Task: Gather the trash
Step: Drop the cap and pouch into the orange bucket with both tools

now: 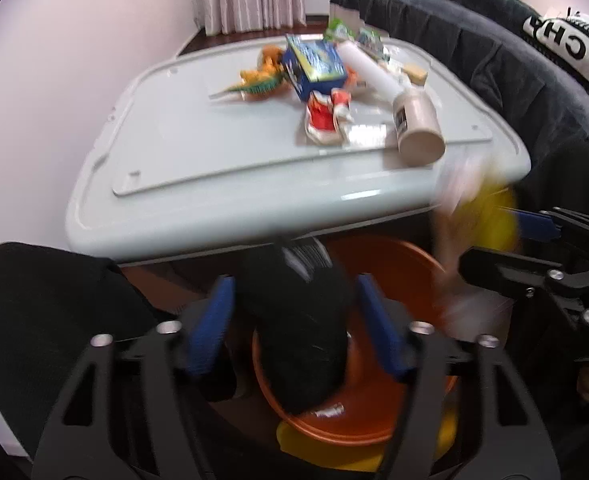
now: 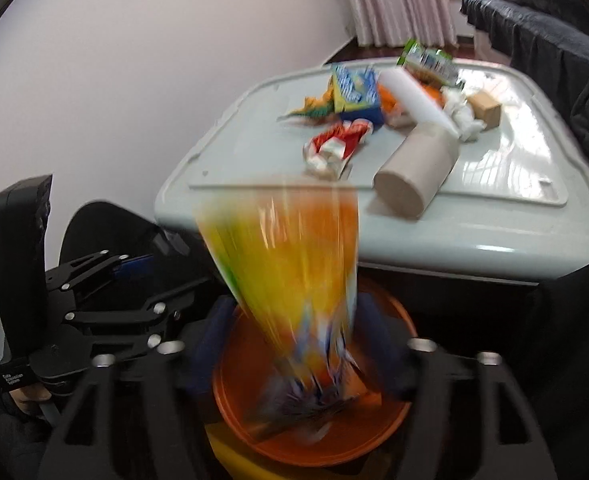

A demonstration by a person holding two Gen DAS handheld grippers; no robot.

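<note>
My left gripper (image 1: pixel 298 332) is open above an orange bin (image 1: pixel 394 248). A black crumpled piece of trash (image 1: pixel 302 340) hangs between its blue pads (image 1: pixel 214 320), blurred, and the pads do not press on it. My right gripper (image 2: pixel 294 344) is also open over the same bin (image 2: pixel 374 436). A yellow and orange snack bag (image 2: pixel 290 264) is streaked with blur between its fingers, its lower end inside the bin. The left wrist view shows the right gripper (image 1: pixel 502 240) and the bag (image 1: pixel 490 216) at the right. In the right wrist view the left gripper (image 2: pixel 162 276) is at the left.
Behind the bin stands a grey plastic table (image 1: pixel 214 160) with a beige roll (image 1: pixel 416 128), a red and white wrapper (image 1: pixel 326 116), a blue box (image 1: pixel 314 64), a toy dinosaur (image 1: pixel 258 80) and a white tube (image 1: pixel 370 68). A dark blanket (image 1: pixel 494 60) lies to the right. Something yellow (image 1: pixel 334 456) sits under the bin.
</note>
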